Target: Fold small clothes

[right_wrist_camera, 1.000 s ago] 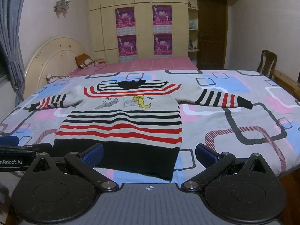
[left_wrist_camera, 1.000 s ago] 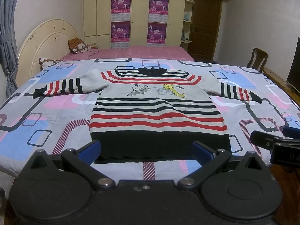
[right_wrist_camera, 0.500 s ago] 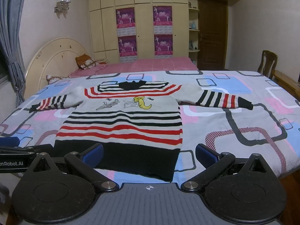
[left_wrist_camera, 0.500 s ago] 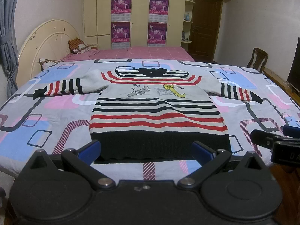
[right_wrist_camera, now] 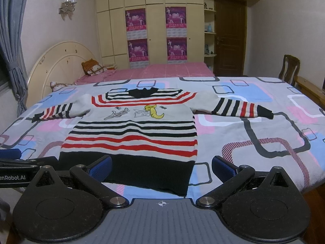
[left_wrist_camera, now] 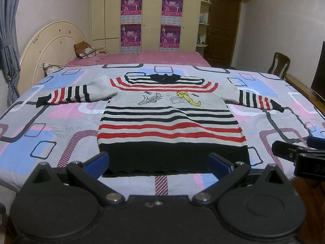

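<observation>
Sweater (left_wrist_camera: 170, 122) lies flat and face up on the bed (left_wrist_camera: 61, 126), spread full width, hem toward the near edge and collar toward the far edge. Both sleeves are stretched out sideways: one sleeve (left_wrist_camera: 69, 95) toward the headboard side, the other sleeve (left_wrist_camera: 258, 101) toward the chair side. The black hem band (left_wrist_camera: 174, 156) sits just inside the near edge of the bed. Body is grey with black and red stripes; cartoon figures on the chest.

Left gripper (left_wrist_camera: 158, 162): jaws spread wide, nothing between them. Its blue fingertips (left_wrist_camera: 97, 162) stand at the near edge of the bed, bracketing the hem band in the left wrist view; whether they touch the fabric cannot be told.

Right gripper (right_wrist_camera: 161, 167): jaws likewise spread wide, holding nothing. It faces the hem corner on the chair side; one fingertip (right_wrist_camera: 101, 167) overlaps the hem band in view, the other is over bare bedspread. Contact cannot be told.

Each gripper shows at the margin of the other's view, side by side along the near edge.

Surroundings: headboard (left_wrist_camera: 50, 46) at the left end of the bed, wardrobe (left_wrist_camera: 146, 16) with four posters behind, door (left_wrist_camera: 223, 26), wooden chair (left_wrist_camera: 280, 63) at the far right corner.
</observation>
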Action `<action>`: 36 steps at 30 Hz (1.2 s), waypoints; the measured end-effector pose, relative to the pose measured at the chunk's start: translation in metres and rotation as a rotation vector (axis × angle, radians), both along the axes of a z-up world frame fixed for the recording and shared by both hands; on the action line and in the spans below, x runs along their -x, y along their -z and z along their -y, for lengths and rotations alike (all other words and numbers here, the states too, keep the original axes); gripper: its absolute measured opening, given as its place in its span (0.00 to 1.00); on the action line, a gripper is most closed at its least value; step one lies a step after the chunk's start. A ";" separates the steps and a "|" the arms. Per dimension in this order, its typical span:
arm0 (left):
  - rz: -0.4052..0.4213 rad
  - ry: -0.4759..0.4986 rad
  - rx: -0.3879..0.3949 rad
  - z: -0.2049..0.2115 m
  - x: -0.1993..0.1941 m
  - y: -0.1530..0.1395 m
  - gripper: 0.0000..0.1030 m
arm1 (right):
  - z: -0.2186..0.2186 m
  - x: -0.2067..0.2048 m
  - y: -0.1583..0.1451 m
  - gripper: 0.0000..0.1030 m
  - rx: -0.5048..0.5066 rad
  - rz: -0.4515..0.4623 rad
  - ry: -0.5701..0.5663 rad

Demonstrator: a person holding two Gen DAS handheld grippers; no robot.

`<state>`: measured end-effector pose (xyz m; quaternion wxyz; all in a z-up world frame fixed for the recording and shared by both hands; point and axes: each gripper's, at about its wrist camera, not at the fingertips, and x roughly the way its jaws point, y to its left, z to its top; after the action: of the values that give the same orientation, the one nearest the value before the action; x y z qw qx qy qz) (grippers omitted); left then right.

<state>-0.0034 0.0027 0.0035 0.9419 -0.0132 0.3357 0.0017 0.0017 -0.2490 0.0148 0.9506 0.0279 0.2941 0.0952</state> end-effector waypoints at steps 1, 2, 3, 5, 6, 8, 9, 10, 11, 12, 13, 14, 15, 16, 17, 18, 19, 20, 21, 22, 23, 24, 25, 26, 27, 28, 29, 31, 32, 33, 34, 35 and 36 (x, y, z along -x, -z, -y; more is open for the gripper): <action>0.000 0.000 0.000 0.000 0.000 0.000 1.00 | 0.000 0.000 0.000 1.00 0.000 0.000 0.001; 0.001 0.000 0.000 0.000 0.000 0.000 1.00 | 0.001 0.000 0.000 1.00 -0.001 -0.001 0.001; 0.001 0.000 0.001 0.000 0.000 0.000 1.00 | 0.000 0.000 0.000 1.00 -0.001 0.000 0.001; 0.000 0.000 0.000 0.000 0.000 0.000 1.00 | 0.000 0.000 0.000 1.00 0.000 0.002 0.003; -0.001 0.000 -0.001 0.000 0.000 0.000 1.00 | 0.001 0.001 0.000 1.00 0.000 0.003 0.004; 0.001 0.000 0.001 0.000 0.000 0.000 1.00 | 0.001 0.002 -0.001 1.00 -0.002 0.005 0.006; 0.001 -0.001 0.001 0.000 0.000 0.000 1.00 | 0.001 0.002 -0.001 1.00 0.000 0.006 0.006; 0.002 -0.002 0.000 0.000 0.000 0.000 1.00 | 0.001 0.002 -0.001 1.00 -0.001 0.005 0.006; 0.002 -0.003 0.001 0.000 0.000 0.000 1.00 | 0.001 0.002 -0.001 1.00 -0.002 0.005 0.004; 0.002 -0.003 0.002 0.000 0.000 0.000 1.00 | 0.001 0.002 -0.001 1.00 -0.002 0.005 0.004; 0.002 -0.003 0.000 0.000 0.000 0.000 1.00 | 0.001 0.002 -0.002 1.00 0.000 0.005 0.005; 0.003 -0.002 0.000 0.000 0.001 -0.001 1.00 | 0.001 0.003 -0.002 1.00 0.001 0.005 0.005; 0.002 -0.002 0.001 0.000 0.000 -0.001 1.00 | 0.000 0.003 -0.002 1.00 0.001 0.005 0.004; 0.002 -0.001 0.001 0.000 0.001 -0.001 1.00 | 0.000 0.003 -0.002 1.00 0.002 0.005 0.005; 0.001 0.000 0.000 0.001 0.000 -0.001 1.00 | 0.000 0.003 -0.002 1.00 0.002 0.005 0.005; 0.002 0.001 0.000 0.000 0.001 -0.002 1.00 | 0.000 0.003 -0.002 1.00 0.001 0.005 0.005; 0.002 0.002 0.000 0.001 0.000 -0.002 1.00 | 0.000 0.003 -0.002 1.00 0.001 0.004 0.006; 0.002 0.002 0.001 0.000 0.001 -0.002 1.00 | 0.000 0.003 -0.002 1.00 0.002 0.004 0.006; 0.002 0.002 0.002 0.000 0.000 -0.002 1.00 | 0.000 0.003 -0.002 1.00 0.001 0.004 0.005; 0.002 0.001 0.001 0.000 0.001 -0.001 1.00 | 0.000 0.003 -0.002 1.00 0.002 0.004 0.005; 0.002 0.001 0.001 0.000 0.001 -0.001 1.00 | 0.000 0.003 -0.002 1.00 0.002 0.004 0.003; 0.002 0.001 0.002 0.000 0.001 -0.002 1.00 | -0.001 0.003 -0.002 1.00 0.003 0.003 0.003; 0.002 0.001 0.002 0.000 0.001 -0.001 1.00 | -0.001 0.003 -0.002 1.00 0.004 0.002 0.003; 0.001 0.002 0.002 0.001 0.000 -0.002 1.00 | -0.002 0.002 -0.002 1.00 0.004 0.001 0.003; 0.001 0.002 0.002 0.000 0.000 -0.001 1.00 | -0.002 0.002 -0.002 1.00 0.004 0.000 0.003; 0.000 0.002 0.003 0.000 0.000 0.000 1.00 | -0.002 0.001 -0.002 1.00 0.005 -0.001 0.003; -0.003 0.002 0.004 0.000 0.000 0.000 1.00 | -0.002 0.001 -0.001 1.00 0.007 -0.002 0.006; -0.005 0.003 0.006 -0.003 -0.001 0.001 1.00 | -0.003 -0.001 0.000 1.00 0.005 -0.006 0.008; -0.007 0.003 0.008 -0.003 -0.002 0.001 1.00 | -0.003 -0.002 0.000 1.00 0.004 -0.007 0.009; -0.008 0.004 0.010 -0.004 -0.003 0.002 1.00 | -0.003 -0.002 0.000 1.00 0.005 -0.007 0.009; -0.009 0.004 0.012 -0.006 -0.004 0.003 1.00 | -0.003 -0.003 0.001 1.00 0.006 -0.008 0.009; -0.010 0.005 0.012 -0.008 -0.005 0.003 1.00 | -0.003 -0.004 0.001 1.00 0.006 -0.010 0.009; -0.011 0.006 0.013 -0.008 -0.007 0.004 1.00 | -0.003 -0.006 0.002 1.00 0.007 -0.012 0.010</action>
<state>0.0041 0.0108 -0.0001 0.9399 -0.0182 0.3410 -0.0033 0.0074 -0.2456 0.0130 0.9494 0.0267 0.2999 0.0892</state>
